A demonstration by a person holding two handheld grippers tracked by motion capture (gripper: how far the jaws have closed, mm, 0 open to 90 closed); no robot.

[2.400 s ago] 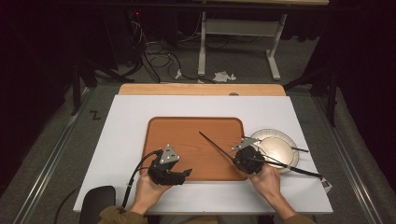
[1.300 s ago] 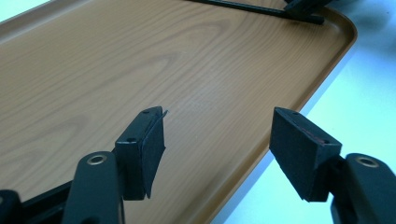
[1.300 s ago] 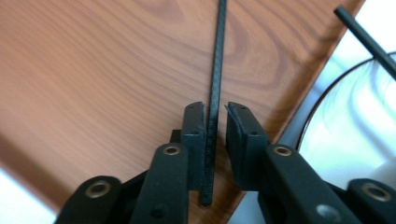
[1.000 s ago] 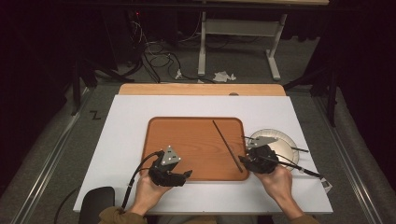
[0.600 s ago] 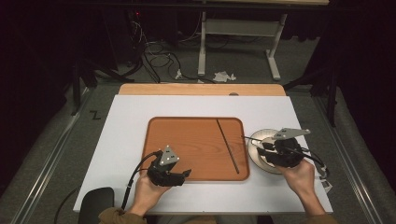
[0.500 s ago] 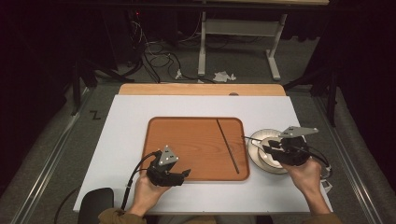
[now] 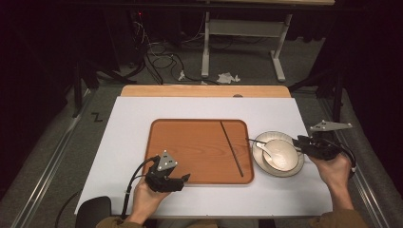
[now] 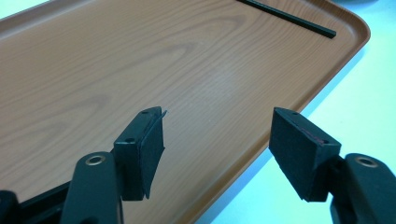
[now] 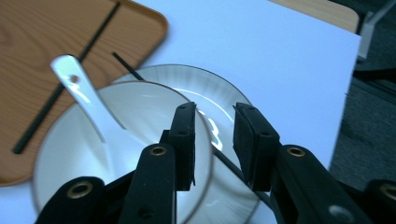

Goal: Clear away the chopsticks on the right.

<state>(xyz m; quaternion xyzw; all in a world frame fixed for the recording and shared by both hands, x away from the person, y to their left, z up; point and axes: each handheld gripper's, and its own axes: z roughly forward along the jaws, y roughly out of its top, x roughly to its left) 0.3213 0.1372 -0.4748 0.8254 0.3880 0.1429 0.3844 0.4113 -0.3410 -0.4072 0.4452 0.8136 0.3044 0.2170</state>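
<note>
Dark room; grey floor beyond the worktop carries loose cables and a white frame's legs. Worktop surface is white, with a wooden strip along its far edge.

Left tongs: jaws wide apart, nothing between them. They sit at the near edge of the wooden tray, one jaw over the tray, the other over the white worktop just off its rim. Tray bare directly ahead of them.

One black chopstick lies flat on the tray, well ahead of the left tongs, near the tray's edge facing the right tongs.

Right tongs: jaws parted by a narrow gap, gripping nothing, held over the white plate. A white bowl rests on the plate with a white spoon in it, handle pointing away from the tongs toward the tray. A second black chopstick crosses the plate; its far end shows beyond the bowl and part of it passes below the jaws, the bowl hiding the middle.
</note>
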